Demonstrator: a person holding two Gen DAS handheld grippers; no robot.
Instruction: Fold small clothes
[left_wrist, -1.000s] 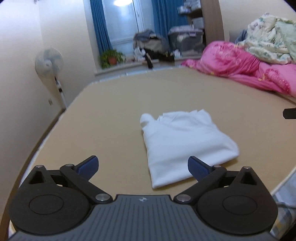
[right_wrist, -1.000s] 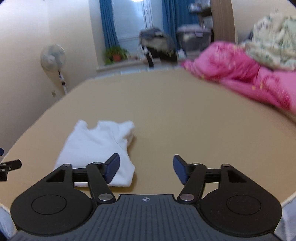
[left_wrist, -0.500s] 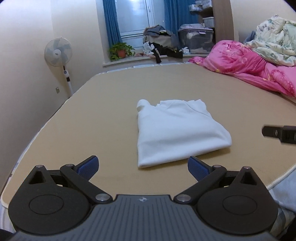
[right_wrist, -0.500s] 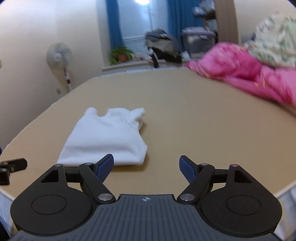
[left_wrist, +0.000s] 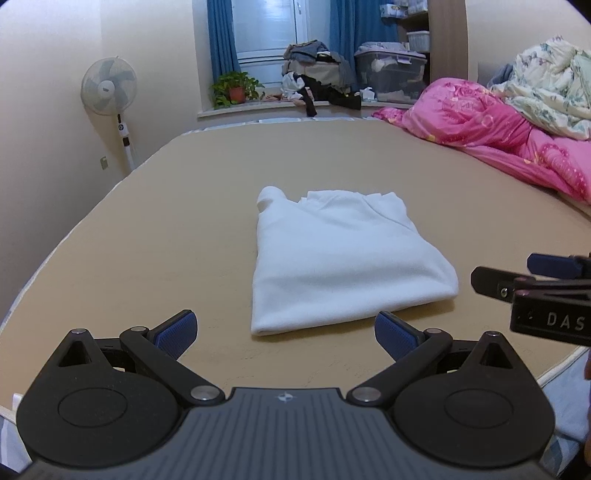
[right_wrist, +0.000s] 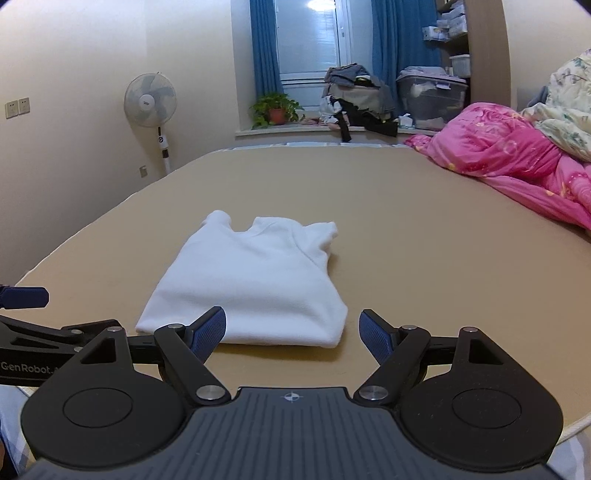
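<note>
Tan bed (left_wrist: 147, 229), pink quilt (left_wrist: 491, 133) beyond white shirt (left_wrist: 340, 258) (folded); both claws (left_wrist: 284, 332) (right_wrist: 291, 330) spread, empty.

I'm in a home bedroom: a tan bed (left_wrist: 184, 206) fills the room before me, a pink quilt (left_wrist: 491, 136) is heaped along its right edge, and beyond its far edge a fan (right_wrist: 150, 99), blue curtains (right_wrist: 264, 48), a plant (right_wrist: 275, 110) and piled clothes (right_wrist: 354, 96) sit by the window.
</note>
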